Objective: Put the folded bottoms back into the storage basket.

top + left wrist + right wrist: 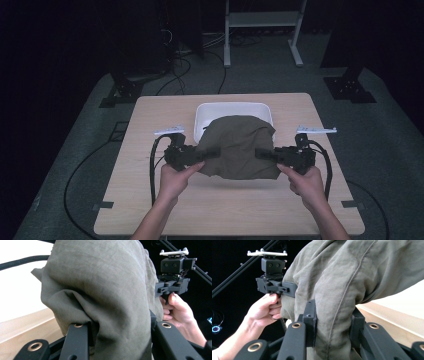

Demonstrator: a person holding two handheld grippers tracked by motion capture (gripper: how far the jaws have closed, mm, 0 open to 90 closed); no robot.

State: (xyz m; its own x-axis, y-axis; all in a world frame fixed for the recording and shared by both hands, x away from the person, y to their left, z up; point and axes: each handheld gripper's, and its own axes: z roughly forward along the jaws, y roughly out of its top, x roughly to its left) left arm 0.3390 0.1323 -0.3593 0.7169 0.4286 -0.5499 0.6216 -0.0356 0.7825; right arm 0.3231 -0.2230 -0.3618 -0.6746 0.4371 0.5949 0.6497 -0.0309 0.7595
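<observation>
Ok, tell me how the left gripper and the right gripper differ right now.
The left gripper grips the olive cloth at its left edge, the right gripper at its right edge. In the high view the left gripper's jaws point right, the right gripper's point left, so they face each other. Shared: both are black, hand-held, shut on the cloth, and hold it spread above the table, in front of the white bin.

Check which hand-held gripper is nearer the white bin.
Left, slightly, though it's close. The left hand-held gripper grips the olive cloth just off the white bin's front-left corner; the right hand-held gripper grips the cloth's other side, a bit farther from the front-right corner.
</observation>
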